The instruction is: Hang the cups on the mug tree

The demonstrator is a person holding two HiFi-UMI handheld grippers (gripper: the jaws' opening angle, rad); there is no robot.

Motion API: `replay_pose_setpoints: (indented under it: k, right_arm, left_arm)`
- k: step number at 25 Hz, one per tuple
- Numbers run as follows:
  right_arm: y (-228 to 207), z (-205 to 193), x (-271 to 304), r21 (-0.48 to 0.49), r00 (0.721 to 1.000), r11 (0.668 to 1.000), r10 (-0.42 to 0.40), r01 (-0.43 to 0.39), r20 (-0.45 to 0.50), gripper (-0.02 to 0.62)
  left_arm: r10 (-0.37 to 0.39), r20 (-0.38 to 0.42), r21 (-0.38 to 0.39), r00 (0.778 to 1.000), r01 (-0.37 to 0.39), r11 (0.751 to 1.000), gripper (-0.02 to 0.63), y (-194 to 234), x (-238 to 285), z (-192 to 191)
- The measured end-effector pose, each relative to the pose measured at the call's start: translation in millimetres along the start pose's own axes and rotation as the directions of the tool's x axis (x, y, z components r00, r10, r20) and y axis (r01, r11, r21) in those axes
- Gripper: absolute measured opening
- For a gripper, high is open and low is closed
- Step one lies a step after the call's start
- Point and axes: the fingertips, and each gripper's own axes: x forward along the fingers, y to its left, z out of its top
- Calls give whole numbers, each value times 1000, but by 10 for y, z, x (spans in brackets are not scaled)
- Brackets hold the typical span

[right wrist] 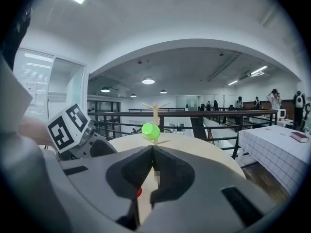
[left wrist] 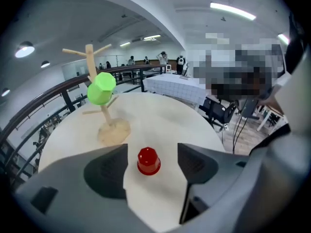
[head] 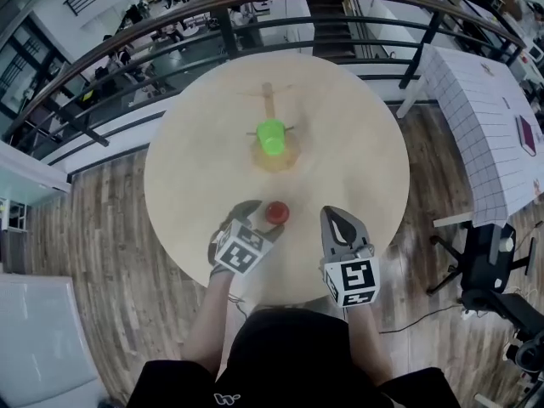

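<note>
A wooden mug tree [head: 269, 100] stands past the middle of the round pale table [head: 191, 172], with a green cup [head: 272, 136] hanging on it. A red cup [head: 276, 213] sits upside down on the table near the front edge. My left gripper [head: 257, 219] is open at the red cup [left wrist: 148, 160], which stands between the jaw tips without touching them. The tree [left wrist: 91, 57] and green cup [left wrist: 101, 88] show beyond it. My right gripper [head: 337, 221] is shut and empty, to the right of the red cup. Its closed jaws [right wrist: 152, 149] point at the tree [right wrist: 155, 108] and green cup [right wrist: 151, 131].
A dark railing [head: 255, 7] curves behind the table, with a drop to a lower floor beyond it. A white gridded table [head: 489, 126] and a black chair base [head: 480, 266] stand to the right on the wooden floor.
</note>
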Motion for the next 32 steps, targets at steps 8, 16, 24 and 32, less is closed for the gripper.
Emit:
replay_pose_setpoints:
  k: [8, 16, 24, 32]
  right_arm:
    - [-170, -180, -97, 16, 997, 998, -57, 58, -44, 9]
    - [-267, -365, -177, 30, 992, 995, -91, 94, -89, 9]
    - [-287, -449, -194, 38, 988, 994, -96, 101, -118, 9]
    - [-245, -489, -139, 30, 988, 996, -83, 87, -127, 9]
  left_arm:
    - [-68, -127, 28, 990, 72, 997, 302, 94, 427, -203]
    - [-109, -280, 73, 954, 134, 988, 302, 89, 748, -404]
    - [-78, -296, 100, 952, 112, 989, 239, 145, 938, -453]
    - [-54, -267, 79, 962, 77, 994, 236, 202, 936, -412]
